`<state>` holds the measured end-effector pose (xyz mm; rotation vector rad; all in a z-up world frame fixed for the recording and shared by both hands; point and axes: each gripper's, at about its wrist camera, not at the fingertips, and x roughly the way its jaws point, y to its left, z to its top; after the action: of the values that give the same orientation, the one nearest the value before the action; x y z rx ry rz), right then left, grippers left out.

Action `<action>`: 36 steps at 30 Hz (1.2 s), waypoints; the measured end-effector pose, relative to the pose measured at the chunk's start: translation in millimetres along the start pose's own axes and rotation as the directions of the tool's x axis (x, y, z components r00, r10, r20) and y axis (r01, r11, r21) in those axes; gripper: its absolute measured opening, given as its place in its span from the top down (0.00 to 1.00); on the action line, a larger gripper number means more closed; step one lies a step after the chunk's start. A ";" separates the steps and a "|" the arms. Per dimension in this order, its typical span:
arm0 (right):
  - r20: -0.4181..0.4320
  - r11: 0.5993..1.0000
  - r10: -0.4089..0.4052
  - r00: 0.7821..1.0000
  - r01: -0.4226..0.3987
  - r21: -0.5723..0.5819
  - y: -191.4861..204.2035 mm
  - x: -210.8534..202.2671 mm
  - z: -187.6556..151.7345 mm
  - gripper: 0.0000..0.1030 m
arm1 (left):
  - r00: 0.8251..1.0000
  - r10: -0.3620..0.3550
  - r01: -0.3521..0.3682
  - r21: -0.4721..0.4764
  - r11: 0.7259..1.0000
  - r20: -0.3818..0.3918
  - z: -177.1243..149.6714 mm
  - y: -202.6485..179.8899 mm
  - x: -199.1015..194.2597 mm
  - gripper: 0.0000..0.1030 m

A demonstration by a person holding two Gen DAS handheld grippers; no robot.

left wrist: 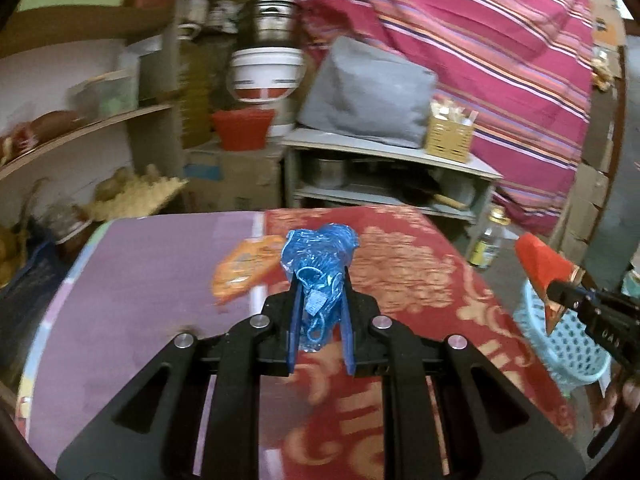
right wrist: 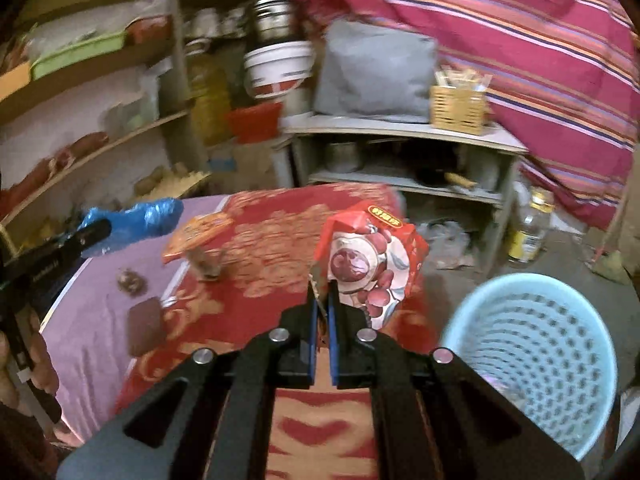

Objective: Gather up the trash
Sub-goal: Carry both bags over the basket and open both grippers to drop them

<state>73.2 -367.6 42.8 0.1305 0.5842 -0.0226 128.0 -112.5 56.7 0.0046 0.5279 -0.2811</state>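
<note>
blue wrapper (left wrist: 318, 268) gripped, red packet (right wrist: 372, 264) pinched — mid-air

Each camera sits just behind its own jaws, tilted down over the bench (left wrist: 132, 280) toward the far shelves. The left gripper (left wrist: 320, 280) fills the bottom of its own view, close to the lens, and the right gripper (left wrist: 560, 292) pokes in at that view's right edge. The right wrist view looks the same way from further right, with the blue basket (right wrist: 532, 360) close by. Both share the grey cabinet (left wrist: 384, 152) and striped cloth (right wrist: 520, 60)
</note>
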 end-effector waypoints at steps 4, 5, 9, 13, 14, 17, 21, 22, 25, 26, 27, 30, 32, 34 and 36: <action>-0.005 0.996 -0.066 0.998 0.066 0.051 -49.8 -11.2 -5.7 0.96 | 0.997 -0.079 0.080 0.052 0.995 -0.015 -2.7 -51.6 12.2 0.85; -0.007 0.995 -0.082 0.997 0.082 0.061 -60.5 -13.7 -8.2 0.96 | 0.995 -0.096 0.097 0.064 0.993 -0.019 -4.5 -64.8 14.4 0.85; -0.018 0.986 -0.135 0.991 0.136 0.101 -101.0 -25.7 -19.0 0.96 | 0.983 -0.178 0.183 0.119 0.976 -0.046 -13.3 -120.8 24.0 0.85; -0.025 0.973 -0.170 0.985 0.172 0.152 -135.2 -37.4 -28.4 0.96 | 0.964 -0.253 0.263 0.163 0.951 -0.081 -25.3 -173.4 33.4 0.85; -0.026 0.969 -0.176 0.984 0.178 0.169 -144.5 -40.3 -30.4 0.96 | 0.959 -0.270 0.282 0.172 0.944 -0.091 -28.3 -185.8 36.0 0.85; -0.027 0.962 -0.190 0.982 0.191 0.193 -161.5 -45.4 -34.3 0.96 | 0.943 -0.308 0.327 0.195 0.925 -0.125 -38.4 -217.3 43.8 0.85; -0.041 0.956 -0.209 0.977 0.213 0.203 -180.2 -48.2 -41.4 0.96 | 0.925 -0.342 0.372 0.204 0.906 -0.167 -48.5 -245.3 55.2 0.85; -0.045 0.954 -0.214 0.976 0.219 0.205 -183.6 -49.1 -42.9 0.96 | 0.919 -0.351 0.383 0.202 0.902 -0.178 -50.8 -251.2 57.5 0.85; -0.054 0.948 -0.224 0.973 0.230 0.219 -194.1 -50.5 -46.7 0.96 | 0.912 -0.365 0.399 0.204 0.894 -0.186 -54.6 -261.7 60.1 0.79; -0.055 0.946 -0.226 0.973 0.232 0.225 -197.5 -51.2 -47.5 0.96 | 0.914 -0.362 0.396 0.207 0.895 -0.185 -55.6 -265.0 60.3 0.70; -0.055 0.945 -0.227 0.972 0.233 0.228 -199.2 -52.4 -48.2 0.96 | 0.915 -0.359 0.393 0.207 0.896 -0.182 -56.5 -268.6 60.6 0.61; -0.054 0.942 -0.227 0.972 0.234 0.242 -203.4 -53.1 -48.1 0.96 | 0.918 -0.355 0.387 0.208 0.898 -0.175 -56.4 -268.4 59.0 0.51; -0.052 0.942 -0.226 0.973 0.232 0.243 -203.1 -52.6 -46.7 0.96 | 0.924 -0.344 0.374 0.206 0.904 -0.168 -54.6 -264.6 57.6 0.45; -0.050 0.943 -0.223 0.974 0.228 0.241 -200.4 -51.5 -45.3 0.96 | 0.933 -0.325 0.351 0.202 0.914 -0.152 -50.8 -256.5 55.5 0.35; -0.047 0.947 -0.211 0.976 0.216 0.237 -195.1 -49.0 -43.3 0.96 | 0.943 -0.305 0.327 0.197 0.924 -0.133 -46.5 -245.8 51.7 0.27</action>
<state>-2.8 -556.2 11.4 0.3033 0.6133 -0.3043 82.3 -358.9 7.5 0.1475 0.5958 -0.6582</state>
